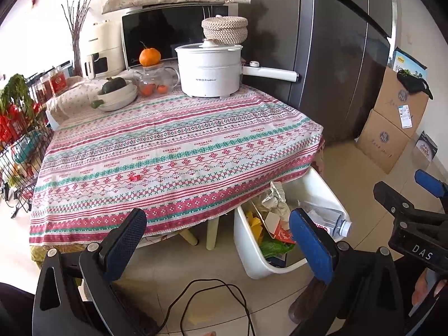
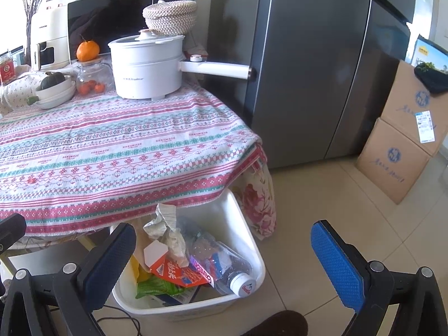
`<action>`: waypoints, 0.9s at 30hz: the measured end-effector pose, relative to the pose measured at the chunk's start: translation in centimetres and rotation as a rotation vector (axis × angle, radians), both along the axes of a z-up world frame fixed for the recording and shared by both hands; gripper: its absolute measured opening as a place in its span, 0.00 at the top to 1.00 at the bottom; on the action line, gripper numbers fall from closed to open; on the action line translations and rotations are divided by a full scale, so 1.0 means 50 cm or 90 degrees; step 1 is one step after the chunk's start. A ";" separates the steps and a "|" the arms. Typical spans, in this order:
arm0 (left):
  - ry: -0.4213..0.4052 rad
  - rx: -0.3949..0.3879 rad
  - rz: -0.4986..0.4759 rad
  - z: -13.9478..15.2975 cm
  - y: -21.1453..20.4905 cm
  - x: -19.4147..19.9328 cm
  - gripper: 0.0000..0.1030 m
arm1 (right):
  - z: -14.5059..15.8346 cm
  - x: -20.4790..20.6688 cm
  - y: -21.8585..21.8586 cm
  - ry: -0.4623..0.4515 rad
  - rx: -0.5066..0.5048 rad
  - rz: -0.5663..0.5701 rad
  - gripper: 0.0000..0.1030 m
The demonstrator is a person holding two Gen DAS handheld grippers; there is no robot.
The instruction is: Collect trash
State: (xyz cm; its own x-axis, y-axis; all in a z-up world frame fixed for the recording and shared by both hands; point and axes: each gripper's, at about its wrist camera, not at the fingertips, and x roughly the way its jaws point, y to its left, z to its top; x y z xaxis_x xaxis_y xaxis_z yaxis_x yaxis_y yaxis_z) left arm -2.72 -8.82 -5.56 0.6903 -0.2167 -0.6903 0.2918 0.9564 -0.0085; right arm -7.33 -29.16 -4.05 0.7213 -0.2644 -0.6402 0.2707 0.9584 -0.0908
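A white trash bin [image 2: 253, 247] stands on the floor by the table's front right corner, also in the left wrist view [image 1: 246, 260]. It holds crumpled paper [image 2: 165, 226], a red carton [image 2: 179, 273], a green wrapper [image 2: 156, 287] and a clear plastic bottle [image 2: 229, 268]. A small red scrap [image 1: 133, 178] lies on the patterned tablecloth [image 1: 179, 140]. My left gripper [image 1: 221, 238] is open and empty, low in front of the table edge. My right gripper [image 2: 224, 254] is open and empty above the bin; it also shows at the right of the left wrist view [image 1: 420, 196].
At the table's back stand a white electric pot [image 1: 210, 70], a woven basket [image 1: 224, 29], a glass teapot with an orange [image 1: 152, 77], bowls [image 1: 119, 98] and a microwave [image 1: 168, 33]. A grey fridge [image 1: 336, 56] and cardboard boxes [image 1: 392, 123] are right, a wire rack [image 1: 19, 128] left. A black cable [image 1: 210, 302] lies on the floor.
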 end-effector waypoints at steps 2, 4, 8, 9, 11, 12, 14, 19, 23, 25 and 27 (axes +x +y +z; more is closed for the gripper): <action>-0.005 0.001 0.000 0.002 -0.001 -0.002 0.00 | 0.001 -0.001 0.000 -0.004 -0.002 -0.002 0.00; -0.006 0.002 -0.002 0.003 -0.002 -0.003 0.00 | 0.001 0.000 0.001 -0.003 -0.003 -0.004 0.00; -0.004 0.001 -0.003 0.001 -0.004 -0.003 0.00 | 0.001 -0.001 0.000 -0.001 -0.004 -0.004 0.00; -0.004 0.001 -0.003 0.001 -0.004 -0.003 0.00 | 0.001 -0.002 0.000 -0.001 -0.005 -0.005 0.00; -0.004 0.002 -0.002 0.001 -0.004 -0.003 0.00 | 0.001 -0.002 -0.002 -0.001 -0.004 -0.006 0.00; -0.004 0.001 -0.003 0.001 -0.004 -0.003 0.00 | 0.001 -0.002 -0.003 0.000 -0.003 -0.007 0.00; -0.003 0.001 -0.003 0.001 -0.004 -0.003 0.00 | 0.000 -0.001 -0.005 0.001 0.000 -0.007 0.00; -0.003 0.001 -0.003 0.001 -0.005 -0.003 0.00 | 0.000 -0.001 -0.005 0.001 -0.001 -0.004 0.00; -0.003 0.002 -0.002 0.000 -0.006 -0.003 0.00 | -0.002 0.000 -0.003 0.004 -0.001 -0.002 0.00; -0.003 0.003 -0.002 -0.001 -0.006 -0.003 0.00 | -0.002 -0.001 -0.003 0.004 0.001 -0.003 0.00; -0.003 0.002 -0.002 0.000 -0.006 -0.003 0.00 | -0.002 -0.002 -0.004 0.003 0.003 -0.004 0.00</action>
